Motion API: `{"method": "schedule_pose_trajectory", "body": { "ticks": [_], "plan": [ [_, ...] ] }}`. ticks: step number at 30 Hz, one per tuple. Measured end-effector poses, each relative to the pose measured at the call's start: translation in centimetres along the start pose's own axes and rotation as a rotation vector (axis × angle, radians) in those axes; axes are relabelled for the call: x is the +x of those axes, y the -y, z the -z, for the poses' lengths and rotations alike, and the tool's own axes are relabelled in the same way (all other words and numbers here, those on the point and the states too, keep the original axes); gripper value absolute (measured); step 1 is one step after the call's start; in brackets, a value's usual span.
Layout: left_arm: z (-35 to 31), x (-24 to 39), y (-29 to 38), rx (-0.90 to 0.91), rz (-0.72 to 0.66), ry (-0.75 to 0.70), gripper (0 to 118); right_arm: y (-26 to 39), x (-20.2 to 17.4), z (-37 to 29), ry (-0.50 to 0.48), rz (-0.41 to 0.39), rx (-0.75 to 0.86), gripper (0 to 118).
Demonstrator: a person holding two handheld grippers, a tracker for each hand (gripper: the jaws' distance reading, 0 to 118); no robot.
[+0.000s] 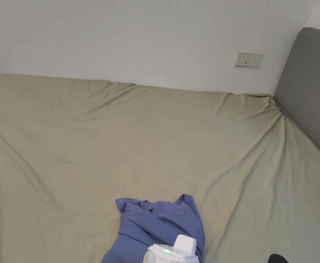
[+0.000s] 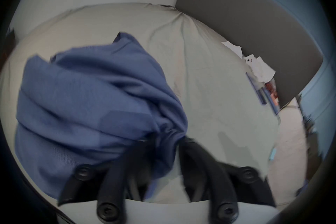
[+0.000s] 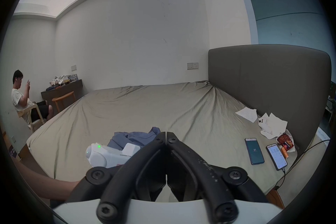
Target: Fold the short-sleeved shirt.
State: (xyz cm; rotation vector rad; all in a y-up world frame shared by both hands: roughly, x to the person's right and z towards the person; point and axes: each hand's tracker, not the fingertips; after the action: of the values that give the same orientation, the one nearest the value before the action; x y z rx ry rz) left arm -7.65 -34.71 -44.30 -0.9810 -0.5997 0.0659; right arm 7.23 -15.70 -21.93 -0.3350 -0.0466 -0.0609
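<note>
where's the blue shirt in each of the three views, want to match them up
Head view: the blue shirt lies crumpled at bottom centre on the bed sheet.
Left gripper view: it spreads over the left half, a bunch pinched in the left gripper.
Right gripper view: it sits low at centre, just beyond the closed right gripper.
Shared landmark: the grey headboard on the right.

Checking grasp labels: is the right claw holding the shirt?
No, the right claw is shut on nothing, apart from the blue shirt.
</note>
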Motion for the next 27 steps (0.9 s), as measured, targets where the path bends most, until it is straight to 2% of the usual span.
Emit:
{"method": "schedule_pose_trajectory", "body": {
  "ticks": [1,4,7,12,13,14,15,16,17,18,21,23,25,27],
  "plan": [
    [-0.9,-0.5,-0.2,0.03,-0.06,0.083,118,0.0,0.0,-0.2,0.0,-0.002,0.002,1],
    [-5.4,-0.7,-1.3,0.091,-0.179,0.166,117,0.0,0.0,-0.7,-0.001,-0.005,0.009,1],
    [-14.0,-2.0,-1.9,0.322,-0.183,0.303,118,0.0,0.0,-1.3,-0.005,0.003,0.02,1],
    [-28.9,-4.2,1.7,0.618,-0.037,0.182,117,0.6,-0.6,-1.7,-0.016,-0.014,0.036,1],
    [-31.3,-4.7,3.0,0.671,-0.034,0.121,111,0.8,-0.7,-1.8,-0.016,-0.013,0.037,1],
    [-32.9,-4.8,4.1,0.703,-0.027,0.068,99,1.0,-0.8,-1.7,-0.02,-0.011,0.036,1],
    [-34.6,-5.3,5.7,0.725,-0.01,0.013,78,1.1,-1.0,-1.6,-0.023,-0.007,0.033,1],
    [-35.8,-5.7,7.3,0.735,-0.003,-0.051,36,1.3,-1.1,-1.5,-0.024,-0.003,0.028,1],
    [-36.6,-6.1,8.7,0.736,0.001,-0.105,7,1.4,-1.2,-1.4,-0.027,0.004,0.023,1],
    [-37.0,-6.2,10.0,0.717,0.008,-0.164,1,1.6,-1.4,-1.5,-0.032,0.011,0.02,1],
    [-37.0,-7.1,13.3,0.659,-0.029,-0.342,0,2.1,-2.0,-1.3,-0.046,0.004,0.012,1],
    [-36.7,-8.0,15.2,0.627,-0.053,-0.307,0,2.3,-2.4,-1.3,-0.05,-0.01,0.002,1],
    [-36.1,-8.1,16.9,0.597,-0.114,-0.374,0,2.5,-2.7,-1.5,-0.054,-0.013,-0.004,1],
    [-36.0,-8.5,17.5,0.582,-0.135,-0.324,0,2.6,-3.0,-1.6,-0.05,-0.029,-0.007,1]
  ]
}}
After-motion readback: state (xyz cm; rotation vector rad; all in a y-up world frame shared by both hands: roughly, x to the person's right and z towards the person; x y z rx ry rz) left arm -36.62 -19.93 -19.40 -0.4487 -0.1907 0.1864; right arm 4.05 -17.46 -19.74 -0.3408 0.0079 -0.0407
